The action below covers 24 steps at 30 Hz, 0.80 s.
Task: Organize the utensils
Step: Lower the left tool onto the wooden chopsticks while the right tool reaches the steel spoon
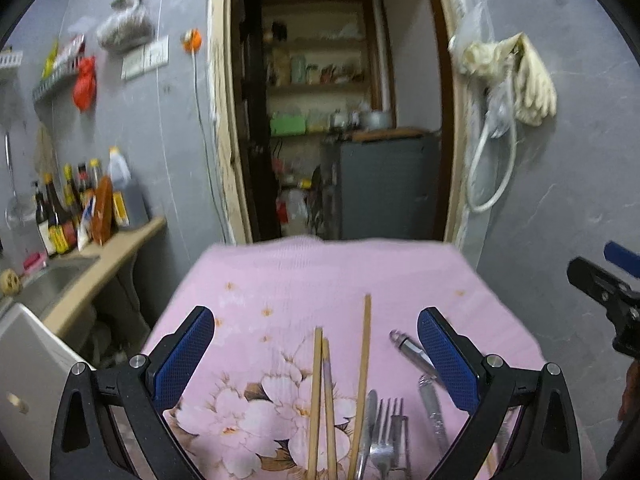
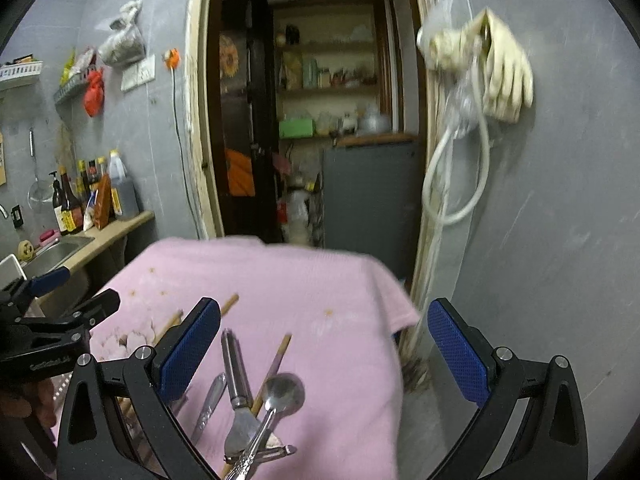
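Note:
Utensils lie on a pink flowered cloth (image 1: 320,280) over a table. In the left wrist view several wooden chopsticks (image 1: 318,400), a fork (image 1: 386,432), a butter knife (image 1: 366,428) and a metal peeler (image 1: 412,350) rest near the front. My left gripper (image 1: 316,356) hovers open above them, holding nothing. In the right wrist view a spoon (image 2: 280,396) lies across a peeler (image 2: 236,380), with a knife (image 2: 210,404) and a chopstick (image 2: 276,360) beside them. My right gripper (image 2: 324,352) is open and empty above the cloth's (image 2: 300,280) right half.
A counter (image 1: 120,244) with sauce bottles (image 1: 68,212) and a sink (image 1: 44,284) runs along the left wall. Behind the table an open doorway (image 1: 332,120) shows shelves and a grey cabinet (image 1: 384,184). Gloves (image 1: 520,76) and a hose hang on the right wall.

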Each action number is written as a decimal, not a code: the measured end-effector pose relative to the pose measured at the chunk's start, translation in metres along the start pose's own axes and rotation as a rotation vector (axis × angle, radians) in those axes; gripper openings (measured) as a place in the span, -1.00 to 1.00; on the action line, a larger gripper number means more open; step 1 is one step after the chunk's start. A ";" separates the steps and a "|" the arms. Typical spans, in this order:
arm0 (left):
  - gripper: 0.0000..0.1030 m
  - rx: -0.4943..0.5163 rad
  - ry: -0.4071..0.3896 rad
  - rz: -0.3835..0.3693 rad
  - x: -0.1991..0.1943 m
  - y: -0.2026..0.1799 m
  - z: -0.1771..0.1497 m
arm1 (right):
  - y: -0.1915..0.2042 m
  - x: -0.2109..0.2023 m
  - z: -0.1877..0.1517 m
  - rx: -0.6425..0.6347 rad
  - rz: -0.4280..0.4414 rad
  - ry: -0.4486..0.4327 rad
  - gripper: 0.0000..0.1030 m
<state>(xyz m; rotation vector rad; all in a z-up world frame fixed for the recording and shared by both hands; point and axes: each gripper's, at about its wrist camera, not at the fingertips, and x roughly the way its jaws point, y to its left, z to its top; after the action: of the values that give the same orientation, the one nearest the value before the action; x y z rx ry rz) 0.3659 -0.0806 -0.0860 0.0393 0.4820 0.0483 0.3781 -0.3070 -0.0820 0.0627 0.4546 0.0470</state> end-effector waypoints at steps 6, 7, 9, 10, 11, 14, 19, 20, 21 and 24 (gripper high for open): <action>0.80 -0.035 0.108 0.008 0.035 0.002 -0.015 | 0.000 0.041 -0.030 0.053 0.038 0.144 0.53; 0.71 -0.043 0.130 0.010 0.041 0.003 -0.017 | 0.001 0.046 -0.035 0.055 0.049 0.173 0.46; 0.55 -0.060 0.171 0.010 0.050 0.006 -0.021 | 0.003 0.057 -0.045 0.061 0.066 0.223 0.25; 0.44 -0.068 0.193 0.011 0.055 0.007 -0.024 | 0.004 0.061 -0.050 0.065 0.076 0.253 0.15; 0.38 -0.075 0.215 0.014 0.060 0.008 -0.027 | 0.004 0.065 -0.055 0.072 0.088 0.281 0.09; 0.12 -0.090 0.270 0.020 0.072 0.010 -0.033 | 0.005 0.077 -0.067 0.093 0.116 0.349 -0.01; -0.19 -0.146 0.356 0.028 0.093 0.021 -0.039 | 0.009 0.094 -0.086 0.131 0.156 0.437 -0.17; -0.23 -0.153 0.370 0.025 0.096 0.023 -0.041 | 0.010 0.096 -0.089 0.135 0.160 0.449 -0.19; -0.29 -0.159 0.387 0.018 0.099 0.024 -0.042 | 0.010 0.096 -0.090 0.134 0.162 0.444 -0.22; -0.31 -0.166 0.397 -0.016 0.101 0.025 -0.044 | 0.012 0.099 -0.092 0.143 0.180 0.452 -0.30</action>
<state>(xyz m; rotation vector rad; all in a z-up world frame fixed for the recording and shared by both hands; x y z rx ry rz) 0.4342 -0.0490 -0.1702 -0.1395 0.8736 0.0812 0.4259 -0.2845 -0.2066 0.2369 0.9034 0.2079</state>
